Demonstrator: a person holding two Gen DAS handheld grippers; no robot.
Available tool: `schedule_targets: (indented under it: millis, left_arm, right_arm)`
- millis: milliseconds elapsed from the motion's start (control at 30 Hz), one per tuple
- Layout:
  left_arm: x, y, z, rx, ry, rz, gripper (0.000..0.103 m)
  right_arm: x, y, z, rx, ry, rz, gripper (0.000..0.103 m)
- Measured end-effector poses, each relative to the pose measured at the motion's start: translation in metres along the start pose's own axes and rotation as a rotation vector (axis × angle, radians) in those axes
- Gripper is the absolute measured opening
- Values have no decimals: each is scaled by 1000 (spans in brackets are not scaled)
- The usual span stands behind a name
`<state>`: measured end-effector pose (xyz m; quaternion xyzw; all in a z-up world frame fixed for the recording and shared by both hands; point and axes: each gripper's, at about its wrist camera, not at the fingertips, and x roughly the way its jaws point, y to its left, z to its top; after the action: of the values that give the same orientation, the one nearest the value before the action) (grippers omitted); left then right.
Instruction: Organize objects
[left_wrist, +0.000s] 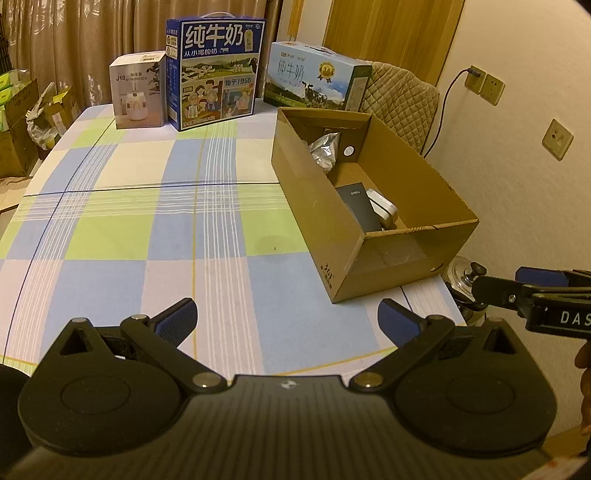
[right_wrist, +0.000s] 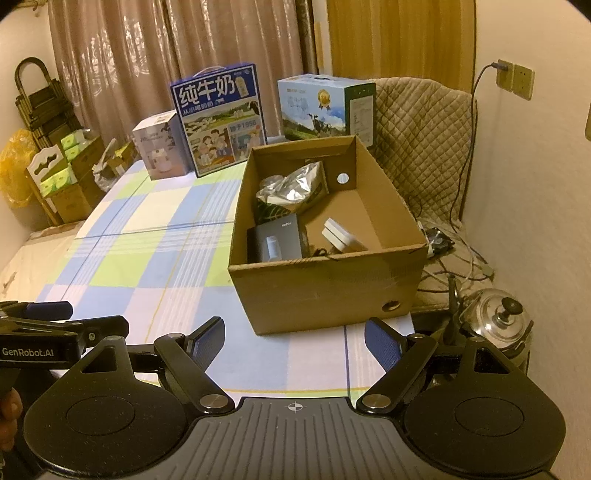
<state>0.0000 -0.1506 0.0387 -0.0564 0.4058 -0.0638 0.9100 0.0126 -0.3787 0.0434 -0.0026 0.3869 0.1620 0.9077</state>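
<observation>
An open cardboard box (right_wrist: 325, 288) (left_wrist: 314, 206) stands on the right side of the checked tablecloth (left_wrist: 147, 221). Inside it lie a silver foil bag (right_wrist: 291, 188) (left_wrist: 325, 149), a dark flat box (right_wrist: 280, 240) (left_wrist: 360, 206) and a white plug-like item (right_wrist: 341, 236) (left_wrist: 384, 212). My left gripper (left_wrist: 288, 319) hovers open over the near table edge, left of the box, with nothing between its blue pads. My right gripper (right_wrist: 294, 341) is open too, just in front of the box's near wall, empty. Each gripper shows at the edge of the other's view.
Along the table's far edge stand a white humidifier box (left_wrist: 138, 90), a tall blue milk carton (left_wrist: 216, 72) and a lower light-blue milk carton (left_wrist: 317, 79). A steel kettle (right_wrist: 495, 317) sits off the table's right corner, near cables and a quilted chair (right_wrist: 421, 140). Cardboard boxes (right_wrist: 70, 177) crowd the left floor.
</observation>
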Motion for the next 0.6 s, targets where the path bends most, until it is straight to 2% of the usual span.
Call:
schedule_targets:
  millis: [600]
  left_arm:
    - [1, -1, 1, -11, -10, -9, 102]
  right_arm:
    - [1, 2, 2, 4, -2, -5, 80]
